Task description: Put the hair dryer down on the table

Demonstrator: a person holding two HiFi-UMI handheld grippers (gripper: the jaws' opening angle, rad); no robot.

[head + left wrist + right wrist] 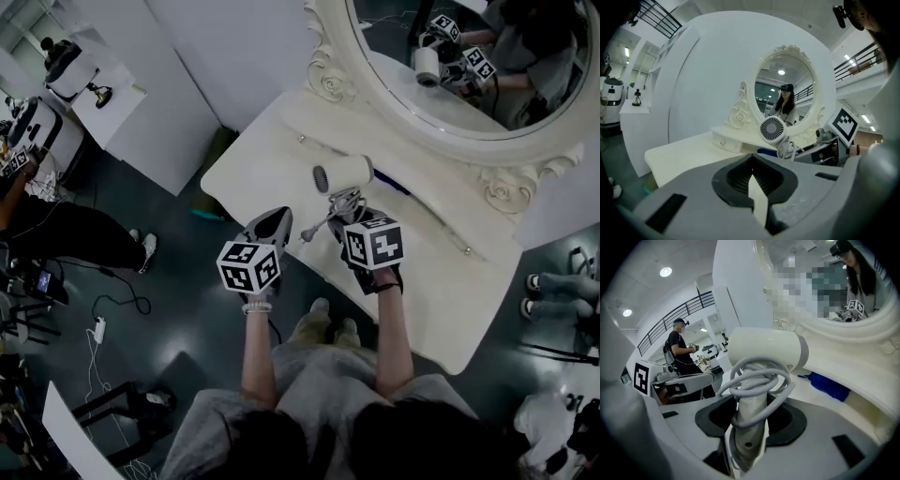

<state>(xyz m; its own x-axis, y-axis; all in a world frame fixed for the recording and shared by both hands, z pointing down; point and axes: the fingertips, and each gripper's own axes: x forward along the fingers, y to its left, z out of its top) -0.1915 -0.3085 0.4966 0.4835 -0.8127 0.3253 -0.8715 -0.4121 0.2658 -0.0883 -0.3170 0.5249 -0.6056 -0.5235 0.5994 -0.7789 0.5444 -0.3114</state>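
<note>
A white hair dryer (345, 174) with its cord wound round the handle hangs over the cream dressing table (272, 150). My right gripper (349, 212) is shut on the handle (749, 427), and the barrel (764, 350) lies crosswise above the jaws. Whether the dryer touches the tabletop I cannot tell. In the left gripper view the dryer's round rear grille (773, 129) faces me. My left gripper (281, 217) hovers beside it over the table's front edge, its jaws closed together with nothing between them (751, 161).
An ornate oval mirror (469, 56) stands at the back of the table. A blue object (389, 183) lies on the tabletop just behind the dryer. Another person (679, 350) stands far off, and cables (98, 328) lie on the dark floor to the left.
</note>
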